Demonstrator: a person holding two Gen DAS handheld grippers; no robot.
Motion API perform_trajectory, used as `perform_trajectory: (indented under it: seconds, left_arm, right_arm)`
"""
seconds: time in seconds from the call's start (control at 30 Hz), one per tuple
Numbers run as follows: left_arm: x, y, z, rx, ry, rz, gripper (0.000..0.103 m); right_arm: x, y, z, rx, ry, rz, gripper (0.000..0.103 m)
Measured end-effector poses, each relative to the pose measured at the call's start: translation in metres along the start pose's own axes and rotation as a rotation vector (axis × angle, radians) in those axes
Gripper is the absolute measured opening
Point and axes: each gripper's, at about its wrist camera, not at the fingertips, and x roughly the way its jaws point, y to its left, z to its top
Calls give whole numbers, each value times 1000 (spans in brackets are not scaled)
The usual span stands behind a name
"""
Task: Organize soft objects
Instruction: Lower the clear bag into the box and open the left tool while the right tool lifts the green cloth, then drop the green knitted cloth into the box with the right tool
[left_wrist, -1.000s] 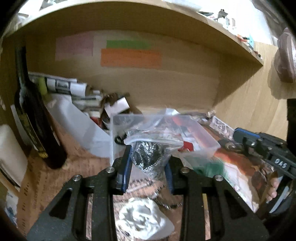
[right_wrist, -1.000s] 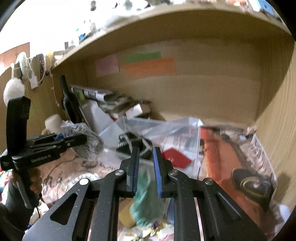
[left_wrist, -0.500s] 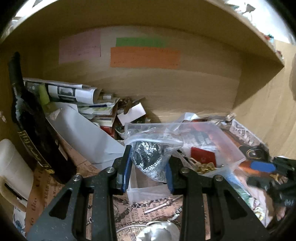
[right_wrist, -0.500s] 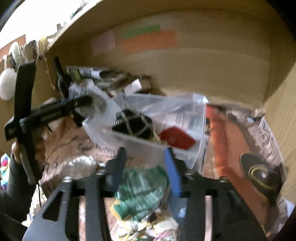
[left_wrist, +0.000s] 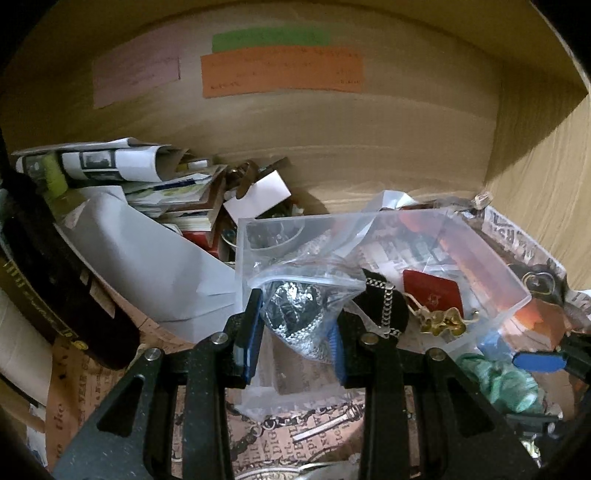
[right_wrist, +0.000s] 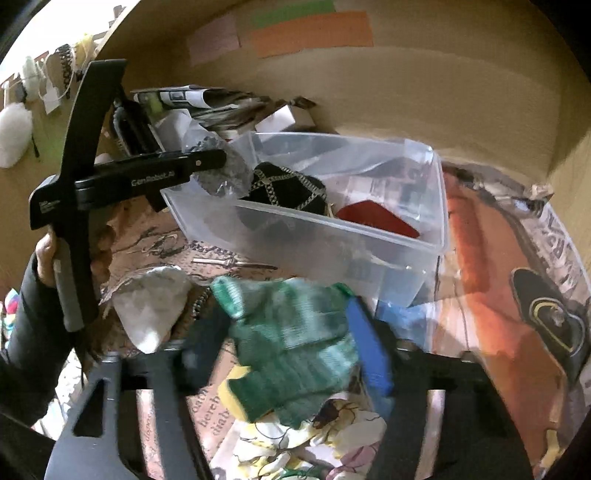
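Observation:
My left gripper (left_wrist: 295, 332) is shut on a clear zip bag with a silvery sequined item (left_wrist: 297, 314) and holds it over the near-left rim of a clear plastic bin (left_wrist: 517, 288). From the right wrist view the left gripper (right_wrist: 218, 162) and its bag (right_wrist: 221, 177) hang at the bin's (right_wrist: 369, 243) left corner. The bin holds a black chain-patterned pouch (right_wrist: 288, 188) and a red card (right_wrist: 376, 218). My right gripper (right_wrist: 284, 343) is open, its fingers either side of a green knit cloth (right_wrist: 291, 332) lying in front of the bin.
A wooden shelf back wall (left_wrist: 332, 140) carries pink, green and orange labels. A dark bottle (left_wrist: 48, 273) and stacked papers (left_wrist: 122, 170) stand at left. A white crumpled cloth (right_wrist: 155, 306) and floral fabric (right_wrist: 306, 443) lie near the green cloth. Newspaper (right_wrist: 509, 258) lines the right.
My left gripper has carried the bag forward to the bin's rim. My right gripper has opened wide and let go of the green cloth, which now lies spread between its fingers.

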Motion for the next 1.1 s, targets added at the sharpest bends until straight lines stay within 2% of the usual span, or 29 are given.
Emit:
perform_trajectory:
  seconds: [0.2,0.27,0.4,0.57,0.73,0.93,1.1]
  left_arm:
    - [11,-7,0,25,25,3,33]
    - [14,-7,-1,30,34,0,38]
    - [13,-7,-2,34,45,-9,61]
    - [3,-8,-4,38,27,-19,71]
    - [-9,-4,-2,24,2,-36,81]
    - [-33,3,-2,3,-50,-46,96]
    - [-42,8,-5,-8,-48,-62,98]
  right_arm:
    - [-7,1,0,6,-26,-13,19]
    - [-14,0,3,14,-53,-17,18]
    - [-34,0,14,8,-119,-32,17]
    - [-61,2,35,-17,-220,-50,17]
    - [-66,3,57,-39,-289,-90,17]
    - [-30,-1,80,-80,-243,-165,17]
    - [8,-10,86,-80,-147,-182,17]
